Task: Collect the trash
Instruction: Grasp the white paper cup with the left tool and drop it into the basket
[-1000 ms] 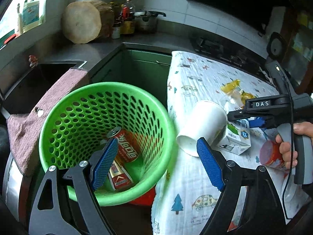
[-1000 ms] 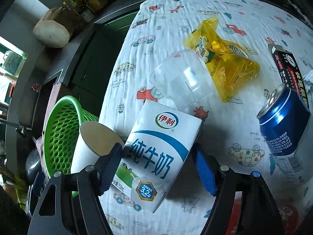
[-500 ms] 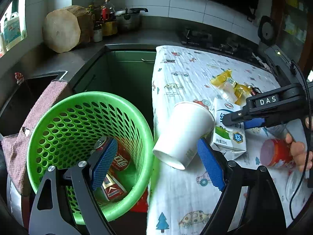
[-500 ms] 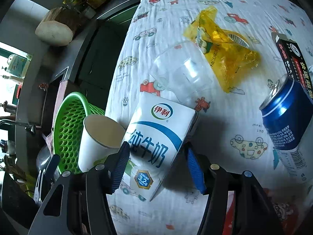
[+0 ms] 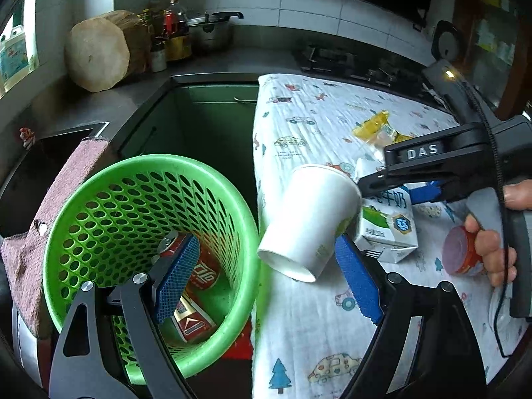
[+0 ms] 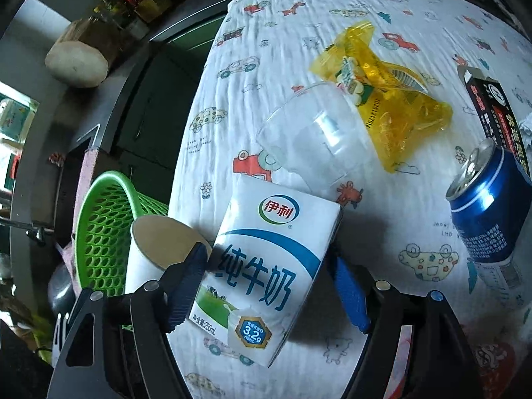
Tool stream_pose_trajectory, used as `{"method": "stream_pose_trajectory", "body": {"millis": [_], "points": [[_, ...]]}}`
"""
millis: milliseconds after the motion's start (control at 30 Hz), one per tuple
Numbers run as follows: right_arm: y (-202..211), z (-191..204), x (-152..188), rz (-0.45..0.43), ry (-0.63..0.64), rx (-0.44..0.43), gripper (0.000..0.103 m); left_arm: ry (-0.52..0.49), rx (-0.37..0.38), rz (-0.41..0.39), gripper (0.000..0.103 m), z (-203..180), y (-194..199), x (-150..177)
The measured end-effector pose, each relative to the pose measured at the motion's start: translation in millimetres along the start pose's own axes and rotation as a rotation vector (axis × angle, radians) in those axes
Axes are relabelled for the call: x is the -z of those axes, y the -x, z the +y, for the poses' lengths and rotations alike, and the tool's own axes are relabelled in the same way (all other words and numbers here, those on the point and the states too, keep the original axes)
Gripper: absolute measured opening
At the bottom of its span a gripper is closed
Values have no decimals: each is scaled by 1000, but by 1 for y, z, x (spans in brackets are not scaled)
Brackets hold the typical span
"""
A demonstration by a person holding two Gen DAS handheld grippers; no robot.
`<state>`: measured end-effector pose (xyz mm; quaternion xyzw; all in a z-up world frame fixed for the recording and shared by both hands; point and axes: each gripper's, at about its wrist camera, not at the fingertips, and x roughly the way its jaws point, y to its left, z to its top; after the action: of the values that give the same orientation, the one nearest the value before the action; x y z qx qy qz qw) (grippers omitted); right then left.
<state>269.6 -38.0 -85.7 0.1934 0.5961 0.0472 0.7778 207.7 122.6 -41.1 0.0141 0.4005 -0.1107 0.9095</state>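
Left wrist view alone shows the green basket's (image 5: 99, 206) inside: red can (image 5: 199, 272), red pack (image 5: 194, 324). Right wrist view alone shows blue can (image 6: 488, 216), yellow bag (image 6: 392, 106), clear cup (image 6: 316, 143).

Milk carton (image 6: 266, 266) lies flat on the clothed counter (image 6: 266, 76), long axis pointing away; right claw (image 6: 269, 286) straddles it, opening, pad contact hidden.

Left claw (image 5: 266, 279) wide open, holding nothing; paper cup (image 5: 309, 222) lies at counter edge, mouth toward it.
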Motion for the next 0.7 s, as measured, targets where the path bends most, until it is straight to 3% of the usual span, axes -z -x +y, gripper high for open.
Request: {"method": "stream_pose_trajectory", "body": {"millis": [533, 700], "points": [[10, -11, 14, 105, 217, 25, 70, -114, 39, 55, 82, -26, -33, -7], [8, -9, 15, 108, 230, 37, 72, -133, 43, 70, 81, -31, -42, -10]]}}
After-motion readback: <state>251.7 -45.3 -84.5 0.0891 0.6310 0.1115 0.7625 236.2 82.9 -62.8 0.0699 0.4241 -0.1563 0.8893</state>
